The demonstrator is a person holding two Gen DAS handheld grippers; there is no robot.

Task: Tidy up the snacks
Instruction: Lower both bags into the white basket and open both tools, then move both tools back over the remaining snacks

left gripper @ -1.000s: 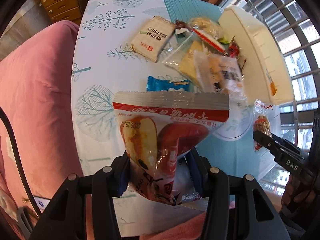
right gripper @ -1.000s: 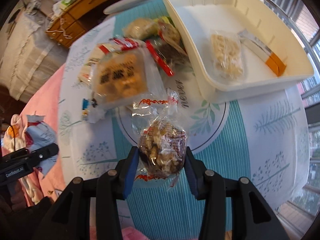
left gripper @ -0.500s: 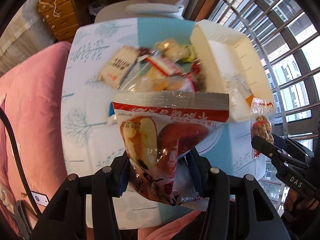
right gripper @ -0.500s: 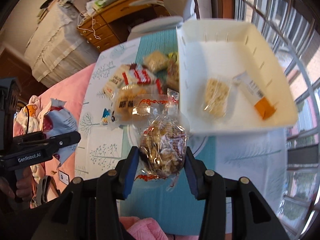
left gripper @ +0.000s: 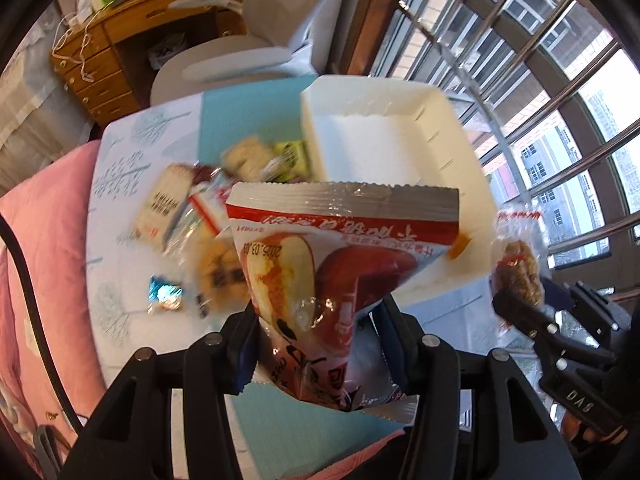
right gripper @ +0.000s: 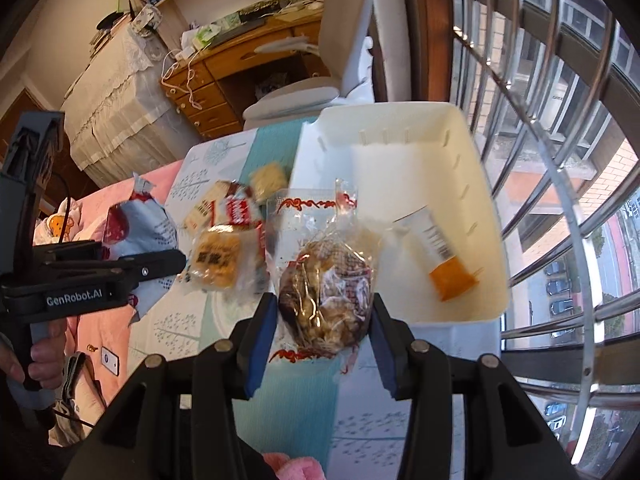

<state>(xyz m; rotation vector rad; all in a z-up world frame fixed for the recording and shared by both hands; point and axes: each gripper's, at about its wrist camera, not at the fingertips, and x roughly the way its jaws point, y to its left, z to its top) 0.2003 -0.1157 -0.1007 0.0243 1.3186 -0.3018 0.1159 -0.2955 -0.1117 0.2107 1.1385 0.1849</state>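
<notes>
My left gripper (left gripper: 316, 340) is shut on a red and white snack packet (left gripper: 336, 264) with a silver top seal, held above the table near the white plastic bin (left gripper: 400, 128). My right gripper (right gripper: 324, 320) is shut on a clear bag of brown nutty snack (right gripper: 326, 300), raised in front of the bin (right gripper: 472, 168). Inside the bin lie an orange-tipped stick packet (right gripper: 440, 256) and a pale cracker packet, mostly hidden behind the bag. A pile of loose snacks (right gripper: 224, 232) lies on the table to the left of the bin. In the left wrist view the right gripper (left gripper: 520, 304) and its bag show at the right edge.
The small table has a blue and white tree-print cloth (left gripper: 116, 184). A pink blanket (left gripper: 36, 248) borders its left side. A grey chair (left gripper: 240, 56) and a wooden desk (right gripper: 224, 80) stand behind. Window bars (right gripper: 560, 160) run close along the right.
Both grippers have risen and pulled back from the table with their packets, and the bin and snack pile look smaller. The bin's inside has come into the left wrist view.
</notes>
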